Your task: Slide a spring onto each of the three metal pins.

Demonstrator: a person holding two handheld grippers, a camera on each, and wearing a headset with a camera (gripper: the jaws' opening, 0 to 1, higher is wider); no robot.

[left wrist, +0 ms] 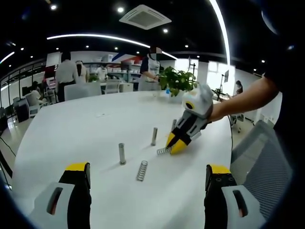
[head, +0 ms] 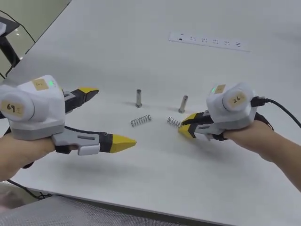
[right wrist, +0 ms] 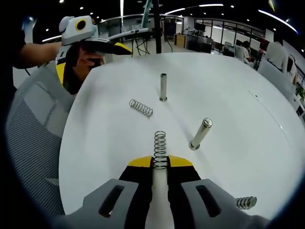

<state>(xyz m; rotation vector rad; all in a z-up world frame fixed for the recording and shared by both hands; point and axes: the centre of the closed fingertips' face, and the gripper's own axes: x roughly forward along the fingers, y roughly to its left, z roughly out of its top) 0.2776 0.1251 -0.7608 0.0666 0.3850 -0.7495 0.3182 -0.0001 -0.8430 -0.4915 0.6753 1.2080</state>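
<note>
1. The biggest worry, to my eye, is the held spring [right wrist: 160, 143]. The right gripper [right wrist: 160, 161] has its jaws pinched almost together on only the nearest end coils, and the rest pokes out ahead, low by the white table [head: 141, 188]. With so thin a bite the spring could swivel or ping loose once it is lifted, and a harder squeeze could crush the coils
2. Next is the nearer pin [right wrist: 200, 133], which stands just beside that spring's free end with nothing that I can see bracing it. If the spring comes in off-axis, its open end would likely snag the pin's top and tip it over
3. The left gripper [head: 106, 115] hangs with its jaws spread wide and nothing between them, well apart from the parts, so it is not steadying any pin. If it swung in carelessly it might sweep away the loose spring [right wrist: 141, 108] lying near the farther pin [right wrist: 163, 87]
4. Least of all, another spring [right wrist: 246, 202] lies just beside the right gripper's body, where a hand could brush it off its spot
</note>
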